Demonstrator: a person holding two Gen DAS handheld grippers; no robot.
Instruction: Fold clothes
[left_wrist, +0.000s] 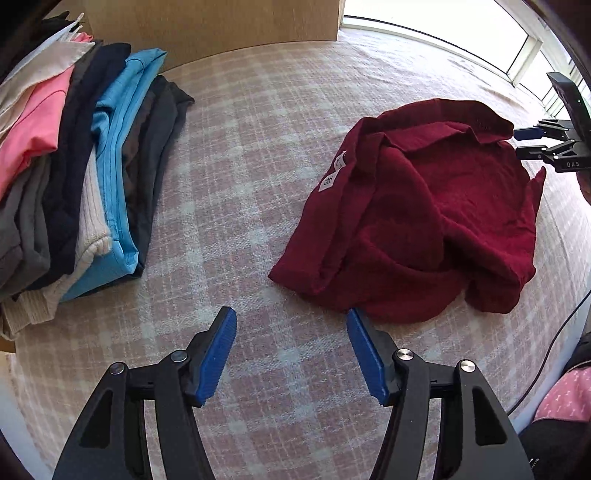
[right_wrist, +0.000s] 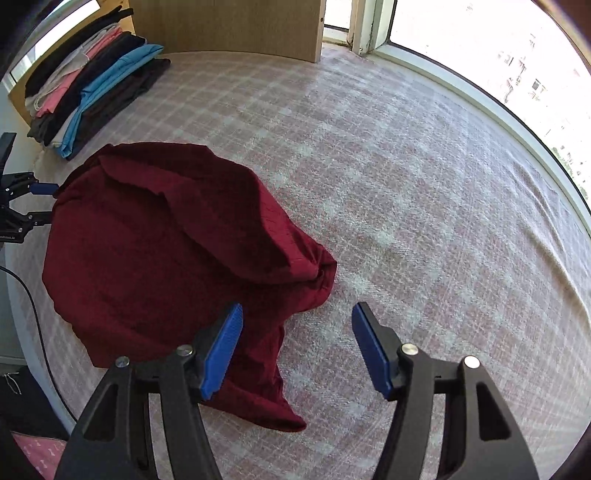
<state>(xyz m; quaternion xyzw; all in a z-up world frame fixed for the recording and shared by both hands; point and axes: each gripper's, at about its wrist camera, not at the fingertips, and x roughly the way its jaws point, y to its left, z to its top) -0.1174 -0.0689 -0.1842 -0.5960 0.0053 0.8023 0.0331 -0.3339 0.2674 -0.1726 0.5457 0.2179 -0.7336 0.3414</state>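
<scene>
A dark red shirt (left_wrist: 417, 221) lies in a loose heap on a bed (left_wrist: 258, 166) with a pink and white check cover. The shirt is not folded. Its collar sits near the top of the heap, and a small white tag (left_wrist: 334, 175) shows on its left side.

The left claw (left_wrist: 291, 354) is wide apart and holds nothing. It hangs over the cover, just beside the near edge of the shirt. Its right blue pad is right at the cloth, but I cannot tell if it touches.

The right claw (right_wrist: 297, 349) is wide apart too and holds nothing. Its left pad (right_wrist: 223, 350) is over the near part of the shirt. Its right pad is over the bare cover.

A pile (left_wrist: 74, 166) of folded clothes sits at the far left of the bed, well apart from the shirt. It has pink, blue, white, grey and black things in it. A wood board (right_wrist: 229, 26) stands behind the bed, and a bright window (right_wrist: 498, 55) is on the right.
</scene>
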